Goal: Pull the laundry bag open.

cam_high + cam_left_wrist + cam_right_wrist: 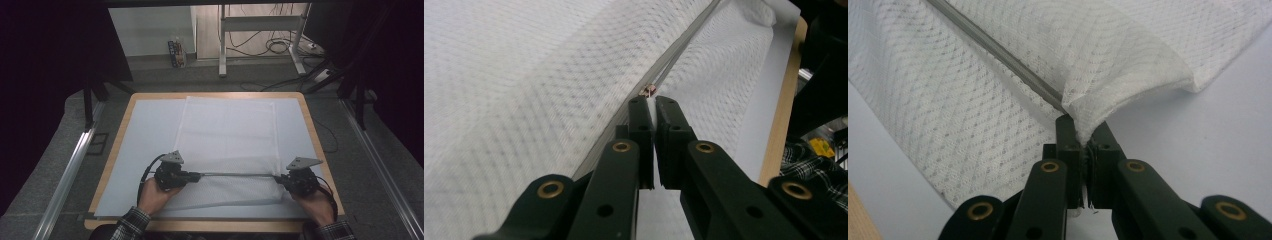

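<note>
A white mesh laundry bag (227, 130) lies flat in the middle of the table, with a grey zipper (237, 174) stretched taut along its near part. My left gripper (194, 176) is at the zipper's left end and my right gripper (276, 178) at its right end. In the left gripper view, the left gripper (652, 101) is shut on the mesh just behind the small zipper pull (649, 90). In the right gripper view, the right gripper (1083, 128) is shut on a lifted corner of the mesh bag (1118, 75) where the zipper (998, 50) ends.
A pale mat (145, 140) covers the wooden table (114, 152). The person's hands and plaid sleeves (131, 223) rest at the near edge. Beyond the table stand a metal frame (222, 45), floor cables (277, 46) and a small box (176, 53). Rails (67, 172) run along both sides.
</note>
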{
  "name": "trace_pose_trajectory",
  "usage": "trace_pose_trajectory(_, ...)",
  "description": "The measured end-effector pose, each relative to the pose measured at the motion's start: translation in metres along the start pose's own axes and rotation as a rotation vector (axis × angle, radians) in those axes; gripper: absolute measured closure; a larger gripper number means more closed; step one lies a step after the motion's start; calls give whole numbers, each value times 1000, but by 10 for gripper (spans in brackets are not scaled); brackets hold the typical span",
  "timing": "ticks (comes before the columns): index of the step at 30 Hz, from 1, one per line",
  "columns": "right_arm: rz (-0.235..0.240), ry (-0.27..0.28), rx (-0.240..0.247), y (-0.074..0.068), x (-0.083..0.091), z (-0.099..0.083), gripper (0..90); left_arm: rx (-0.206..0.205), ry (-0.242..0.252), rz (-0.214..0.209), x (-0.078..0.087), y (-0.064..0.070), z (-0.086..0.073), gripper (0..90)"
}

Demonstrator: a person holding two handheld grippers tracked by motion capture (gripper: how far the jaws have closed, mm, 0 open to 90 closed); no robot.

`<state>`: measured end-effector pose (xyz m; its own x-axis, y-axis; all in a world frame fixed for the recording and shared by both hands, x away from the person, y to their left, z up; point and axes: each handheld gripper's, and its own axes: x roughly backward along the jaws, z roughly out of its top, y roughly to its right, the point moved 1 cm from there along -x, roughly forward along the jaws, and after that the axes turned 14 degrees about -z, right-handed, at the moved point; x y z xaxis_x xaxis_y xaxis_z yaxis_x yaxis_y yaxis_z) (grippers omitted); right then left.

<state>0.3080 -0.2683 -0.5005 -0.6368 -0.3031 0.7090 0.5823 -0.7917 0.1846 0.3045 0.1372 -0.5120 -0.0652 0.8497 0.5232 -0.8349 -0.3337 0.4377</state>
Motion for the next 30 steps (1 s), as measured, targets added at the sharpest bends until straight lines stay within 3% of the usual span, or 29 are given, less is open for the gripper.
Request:
trace_pose_trajectory(17,-6,-4,7,-1,0,0,858,23,-1,19,10,0,-12,872)
trace_pose_trajectory(30,-18,-6,1,1,0,-1,858,62,41,55,31,-2,-25,872)
